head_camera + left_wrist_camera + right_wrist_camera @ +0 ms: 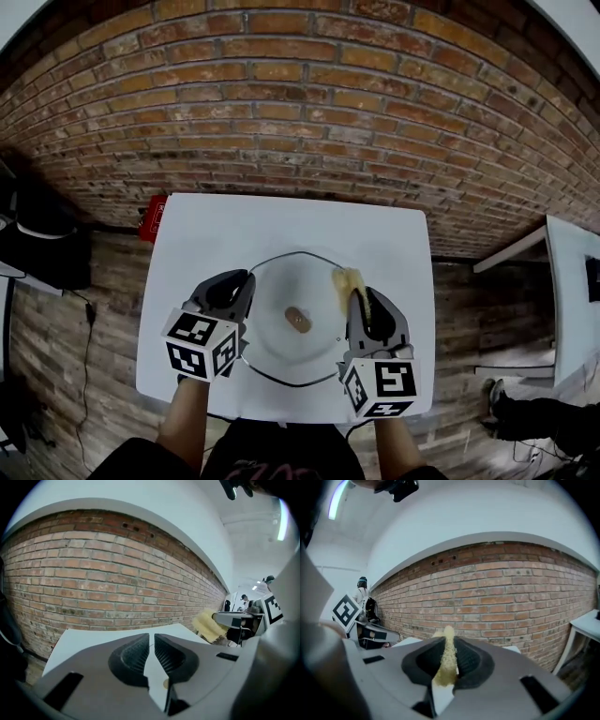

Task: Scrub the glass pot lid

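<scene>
The glass pot lid [281,352] with a brown knob [298,319] lies in the middle of the white table [281,225]. My left gripper [246,284] is at the lid's left rim. In the left gripper view its jaws [151,641] stand almost together, with the thin dark rim [167,698] caught between them. My right gripper [361,298] is over the lid's right side, shut on a yellow sponge [349,279]. In the right gripper view the sponge [447,663] is squeezed between the pads and sticks out past the tips [449,656].
A brick wall stands just behind the table. A red object [153,217] lies on the wooden floor by the table's far left corner. Dark gear [37,234] is further left. A second white table [572,281] stands to the right.
</scene>
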Demonstrator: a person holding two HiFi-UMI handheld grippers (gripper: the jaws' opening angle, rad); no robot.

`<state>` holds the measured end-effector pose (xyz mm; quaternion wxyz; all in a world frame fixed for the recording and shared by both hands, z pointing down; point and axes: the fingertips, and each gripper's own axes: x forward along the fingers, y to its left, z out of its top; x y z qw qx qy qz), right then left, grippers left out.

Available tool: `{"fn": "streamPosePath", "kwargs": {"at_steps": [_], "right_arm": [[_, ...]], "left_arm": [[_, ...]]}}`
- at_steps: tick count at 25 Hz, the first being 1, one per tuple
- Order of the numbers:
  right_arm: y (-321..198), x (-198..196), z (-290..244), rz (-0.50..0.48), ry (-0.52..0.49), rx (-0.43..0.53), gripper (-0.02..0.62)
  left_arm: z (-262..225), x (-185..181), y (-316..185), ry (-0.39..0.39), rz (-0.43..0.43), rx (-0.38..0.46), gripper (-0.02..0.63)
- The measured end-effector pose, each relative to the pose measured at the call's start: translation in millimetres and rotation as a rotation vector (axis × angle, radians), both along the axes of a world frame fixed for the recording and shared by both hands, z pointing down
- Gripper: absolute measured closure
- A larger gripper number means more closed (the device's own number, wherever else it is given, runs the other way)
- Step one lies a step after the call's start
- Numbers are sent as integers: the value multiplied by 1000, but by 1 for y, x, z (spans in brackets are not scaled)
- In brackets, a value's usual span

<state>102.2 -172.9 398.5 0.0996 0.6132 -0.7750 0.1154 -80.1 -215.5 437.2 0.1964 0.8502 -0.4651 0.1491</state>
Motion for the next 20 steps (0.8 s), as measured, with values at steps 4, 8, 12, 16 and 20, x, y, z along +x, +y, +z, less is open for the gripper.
{"fn": "streamPosePath", "kwargs": {"at_steps": [4,8,12,16,20], "right_arm": [[-5,2,-38,9,-25,70,537],[-7,4,-73,12,-23,141,537],[-8,6,-108,4,-23,223,537],[-9,8,-140,-4,-38,297,537],[-17,10,-171,-2,-29,347,537]], "left_arm": [[-37,14,-4,-24,11,81,581],[-78,29,-5,-24,30,170,583],[-123,34,-4,-34,16,281,584],[-165,31,-3,-30,-17,399,584],[-204,22,-11,-26,-62,490,584]]}}
